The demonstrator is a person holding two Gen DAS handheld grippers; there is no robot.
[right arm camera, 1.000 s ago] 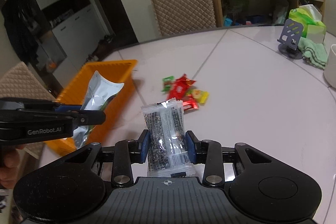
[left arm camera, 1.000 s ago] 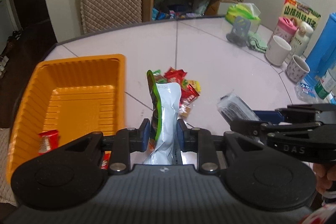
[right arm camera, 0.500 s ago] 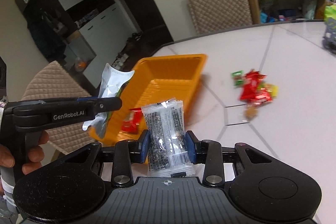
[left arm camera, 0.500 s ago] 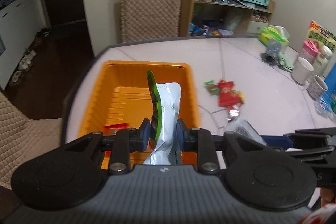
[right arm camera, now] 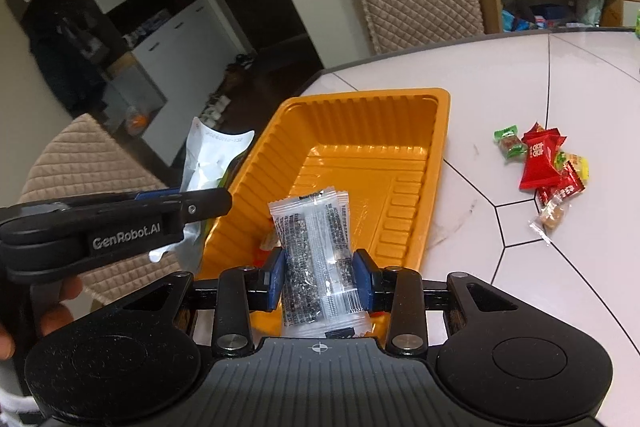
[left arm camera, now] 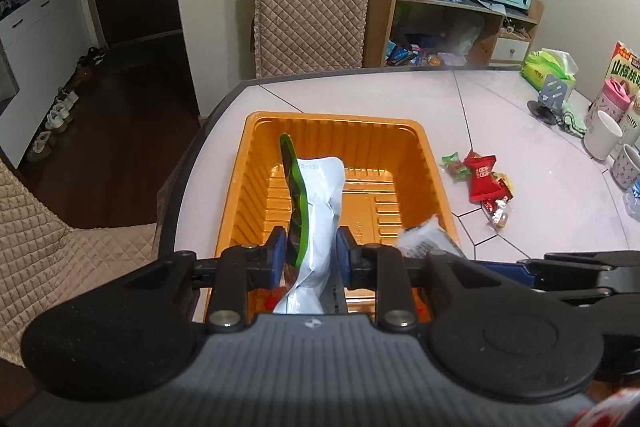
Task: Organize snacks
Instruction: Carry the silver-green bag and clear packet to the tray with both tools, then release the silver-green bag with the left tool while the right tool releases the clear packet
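Note:
My left gripper [left arm camera: 311,254] is shut on a silver and green snack pouch [left arm camera: 316,211], held over the near end of the orange tray [left arm camera: 336,121]. It also shows in the right wrist view [right arm camera: 208,167], left of the tray [right arm camera: 360,99]. My right gripper [right arm camera: 319,277] is shut on a clear packet of dark sesame snack [right arm camera: 316,251], above the tray's near end; the packet's tip shows in the left wrist view [left arm camera: 424,237]. A red wrapper lies in the tray, mostly hidden. A small pile of loose candies [left arm camera: 484,183] [right arm camera: 544,163] lies on the white table right of the tray.
Mugs [left arm camera: 602,137], a pink bottle [left arm camera: 608,99], a snack box and a tissue pack [left arm camera: 550,69] stand at the table's far right. A quilted chair [left arm camera: 308,7] stands behind the table, another [right arm camera: 80,167] at the left. The table edge runs just left of the tray.
Both grippers have swung left from the candy pile to above the orange tray, each still holding its packet. The tray now sits centred under both.

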